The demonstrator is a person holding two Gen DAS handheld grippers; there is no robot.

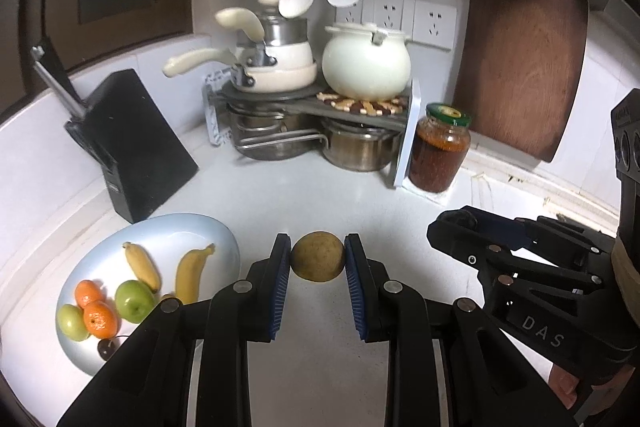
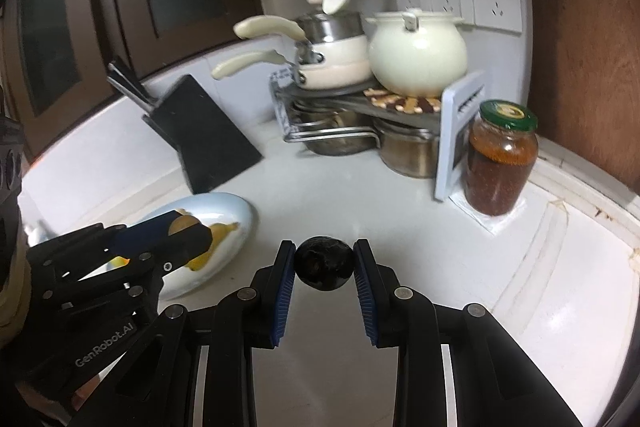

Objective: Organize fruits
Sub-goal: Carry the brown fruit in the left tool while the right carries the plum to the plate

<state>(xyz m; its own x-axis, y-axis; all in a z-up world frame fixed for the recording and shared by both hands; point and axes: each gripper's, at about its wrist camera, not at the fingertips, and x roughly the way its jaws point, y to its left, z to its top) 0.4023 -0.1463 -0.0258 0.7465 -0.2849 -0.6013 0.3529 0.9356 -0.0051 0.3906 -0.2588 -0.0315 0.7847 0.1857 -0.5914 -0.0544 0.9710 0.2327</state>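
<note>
Above the white counter (image 1: 312,187): left gripper (image 1: 318,259) pinching a brown fruit (image 1: 318,255), right gripper (image 2: 325,263) pinching a dark fruit (image 2: 324,262), probably both headed for the plate (image 1: 216,231).

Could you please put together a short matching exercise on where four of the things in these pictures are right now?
Things:
1. Brown fruit
2. Dark fruit
3. Bananas
4. Jar

Places:
A. On the plate
B. Between the jaws of the right gripper
C. On the counter beside the pot rack
D. Between the jaws of the left gripper

Pairs: 1-D, 2-B, 3-A, 4-C
</note>
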